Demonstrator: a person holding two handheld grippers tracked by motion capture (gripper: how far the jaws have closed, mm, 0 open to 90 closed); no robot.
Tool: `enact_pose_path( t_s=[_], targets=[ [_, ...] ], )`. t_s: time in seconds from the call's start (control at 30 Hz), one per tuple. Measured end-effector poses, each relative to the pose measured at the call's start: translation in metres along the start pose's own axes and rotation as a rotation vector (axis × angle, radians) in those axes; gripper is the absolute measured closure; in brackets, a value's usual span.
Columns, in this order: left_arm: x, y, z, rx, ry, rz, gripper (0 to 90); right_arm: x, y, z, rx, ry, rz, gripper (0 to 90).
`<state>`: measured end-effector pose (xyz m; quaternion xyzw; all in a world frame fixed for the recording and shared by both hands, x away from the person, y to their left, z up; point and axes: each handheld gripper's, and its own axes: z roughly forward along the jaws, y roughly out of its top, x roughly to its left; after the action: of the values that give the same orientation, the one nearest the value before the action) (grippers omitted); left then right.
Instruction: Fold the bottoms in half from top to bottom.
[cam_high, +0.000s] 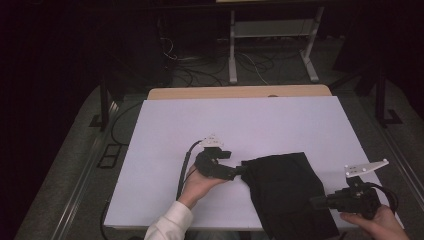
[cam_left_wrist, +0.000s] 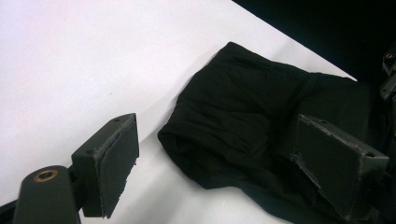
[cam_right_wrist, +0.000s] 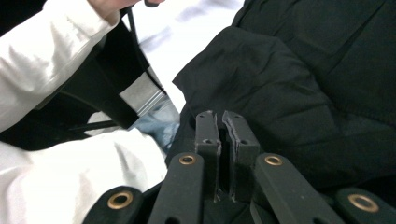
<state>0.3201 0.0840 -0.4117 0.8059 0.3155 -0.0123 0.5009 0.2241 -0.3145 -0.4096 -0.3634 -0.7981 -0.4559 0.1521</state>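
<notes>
Black cloth (cam_high: 287, 192) lies between the wide-spread left gripper (cam_high: 239, 171) and the right gripper (cam_high: 316, 202), jaws pressed together

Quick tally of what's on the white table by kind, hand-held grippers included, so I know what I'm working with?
Black folded garment: 1
Hand-held grippers: 2, the left hand-held gripper open beside the garment's edge, the right hand-held gripper shut at its near side
Total: 3
</notes>
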Motion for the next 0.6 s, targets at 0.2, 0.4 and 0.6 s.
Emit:
enact_pose_path(
  t_s=[0.2, 0.4, 0.6],
  targets=[
    [-0.002, -0.006, 0.003, -0.010, -0.018, -0.002, 14.1, -0.002, -0.005, -0.003, 0.021, 0.047, 0.017, 83.8],
    [-0.003, -0.006, 0.006, -0.010, -0.023, -0.005, 13.8, -0.004, -0.011, -0.007, 0.038, 0.045, 0.038, 76.7],
    [-0.002, -0.006, 0.008, -0.019, -0.026, -0.015, 13.8, -0.001, -0.011, -0.007, 0.013, -0.039, 0.019, 44.3]
  ],
)
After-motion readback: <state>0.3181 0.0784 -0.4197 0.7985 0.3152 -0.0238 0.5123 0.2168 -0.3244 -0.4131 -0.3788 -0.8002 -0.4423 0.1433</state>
